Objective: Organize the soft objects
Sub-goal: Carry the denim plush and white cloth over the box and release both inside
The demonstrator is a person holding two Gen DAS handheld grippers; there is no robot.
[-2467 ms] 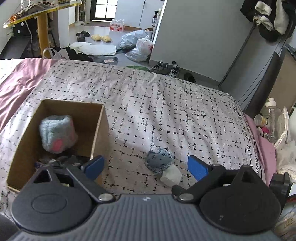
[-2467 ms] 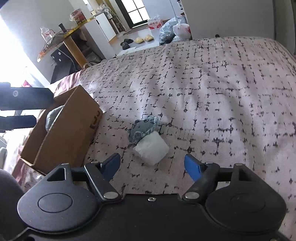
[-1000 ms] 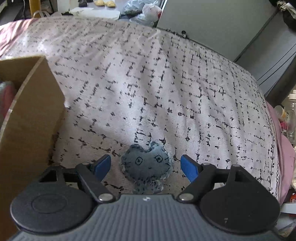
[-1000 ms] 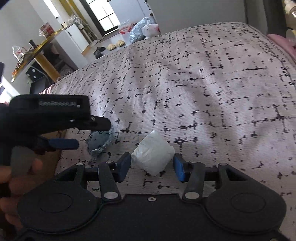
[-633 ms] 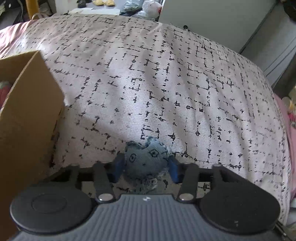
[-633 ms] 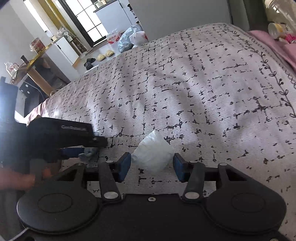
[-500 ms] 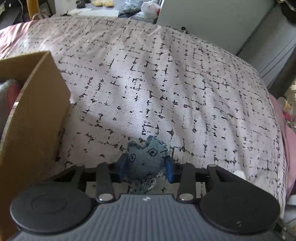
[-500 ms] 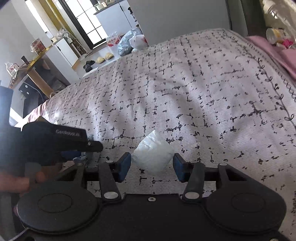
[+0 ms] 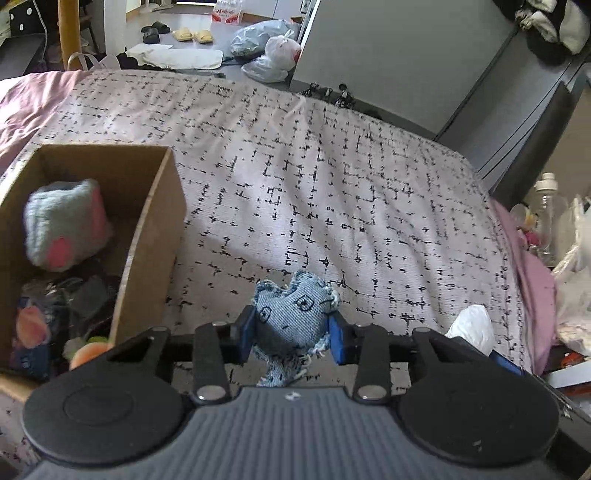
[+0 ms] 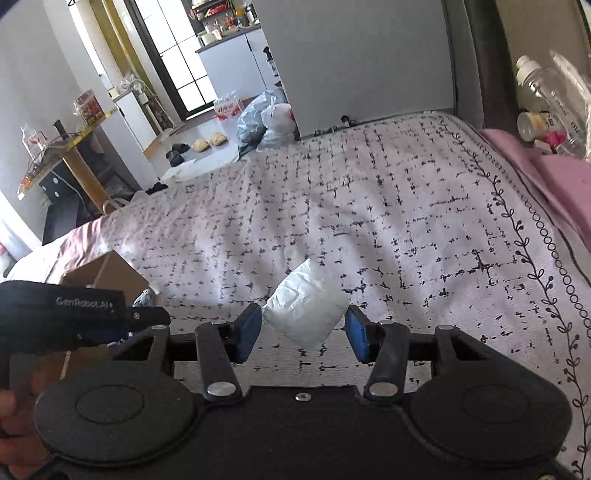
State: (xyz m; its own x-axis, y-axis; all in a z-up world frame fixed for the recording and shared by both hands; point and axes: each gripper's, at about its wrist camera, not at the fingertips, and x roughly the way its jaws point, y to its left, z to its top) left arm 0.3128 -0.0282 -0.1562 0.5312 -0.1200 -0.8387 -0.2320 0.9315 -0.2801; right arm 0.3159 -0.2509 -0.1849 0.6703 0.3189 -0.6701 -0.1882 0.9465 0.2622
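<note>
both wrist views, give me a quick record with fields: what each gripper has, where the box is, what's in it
left gripper: shut on the blue denim stuffed toy, lifted off the bed
right gripper: shut on the white crinkled soft packet
box: open brown cardboard box on the patterned bedspread, left of the left gripper
box contents: grey-and-pink fuzzy bundle plus smaller items, too blurred to name

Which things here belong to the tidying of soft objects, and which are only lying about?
Belong to the job:
- denim cat toy, held in the left gripper
- white soft pack, held in the right gripper
- cardboard box
- grey-pink plush inside it

Lying about:
- plastic bags
- slippers
- bottle
</note>
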